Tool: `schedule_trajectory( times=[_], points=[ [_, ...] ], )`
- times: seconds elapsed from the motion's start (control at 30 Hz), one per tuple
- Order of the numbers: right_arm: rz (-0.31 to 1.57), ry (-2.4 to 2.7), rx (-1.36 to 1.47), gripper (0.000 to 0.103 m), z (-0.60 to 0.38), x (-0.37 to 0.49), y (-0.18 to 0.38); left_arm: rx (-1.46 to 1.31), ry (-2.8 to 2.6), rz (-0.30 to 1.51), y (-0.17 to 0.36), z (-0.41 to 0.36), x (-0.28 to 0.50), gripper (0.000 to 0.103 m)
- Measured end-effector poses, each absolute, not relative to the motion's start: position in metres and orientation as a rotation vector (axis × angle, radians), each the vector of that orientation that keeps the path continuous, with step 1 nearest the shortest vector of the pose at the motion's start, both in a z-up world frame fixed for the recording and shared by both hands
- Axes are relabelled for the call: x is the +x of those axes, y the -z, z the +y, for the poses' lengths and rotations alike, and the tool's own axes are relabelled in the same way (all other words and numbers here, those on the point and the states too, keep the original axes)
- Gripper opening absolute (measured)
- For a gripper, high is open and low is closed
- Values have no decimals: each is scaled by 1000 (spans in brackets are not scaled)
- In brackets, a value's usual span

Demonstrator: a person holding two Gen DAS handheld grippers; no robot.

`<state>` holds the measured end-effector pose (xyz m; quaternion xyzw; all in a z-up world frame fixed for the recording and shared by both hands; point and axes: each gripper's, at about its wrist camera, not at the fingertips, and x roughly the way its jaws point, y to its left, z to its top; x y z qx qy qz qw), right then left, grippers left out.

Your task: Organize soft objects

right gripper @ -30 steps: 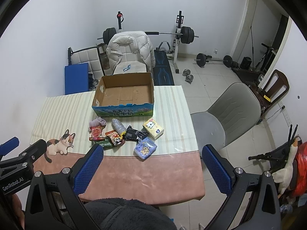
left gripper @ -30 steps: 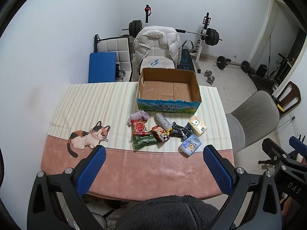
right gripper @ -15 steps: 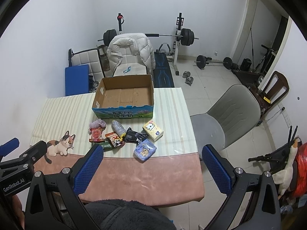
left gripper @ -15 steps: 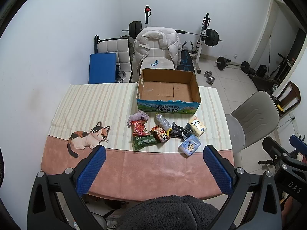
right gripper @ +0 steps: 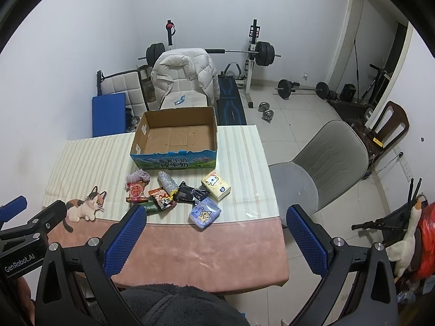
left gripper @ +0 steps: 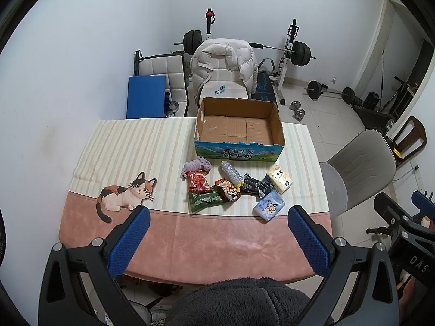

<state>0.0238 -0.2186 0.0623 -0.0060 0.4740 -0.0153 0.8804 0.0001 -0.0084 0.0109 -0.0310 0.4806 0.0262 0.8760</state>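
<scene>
An open, empty cardboard box stands at the table's far side. In front of it lies a cluster of soft items: a purple knit bundle, a red snack pack, a green pack, a small colourful pack, a silver roll, a black pack, a yellow tissue pack and a blue tissue pack. My left gripper and right gripper are both open and empty, held high above the table's near edge.
The table has a striped and pink cloth with a printed cat. A grey chair stands at its right. A chair with a white jacket, a blue pad and gym weights are behind.
Both views have shifted very slightly; the objects on the table have not moved and both grippers stay open.
</scene>
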Motion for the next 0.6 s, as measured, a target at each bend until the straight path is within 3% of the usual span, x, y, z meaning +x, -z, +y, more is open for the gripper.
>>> schedule_trajectory(
  times=[0.6],
  points=[
    [986, 25, -5, 103, -221, 19, -62, -65, -57, 1006, -12, -4, -1, 103]
  ],
)
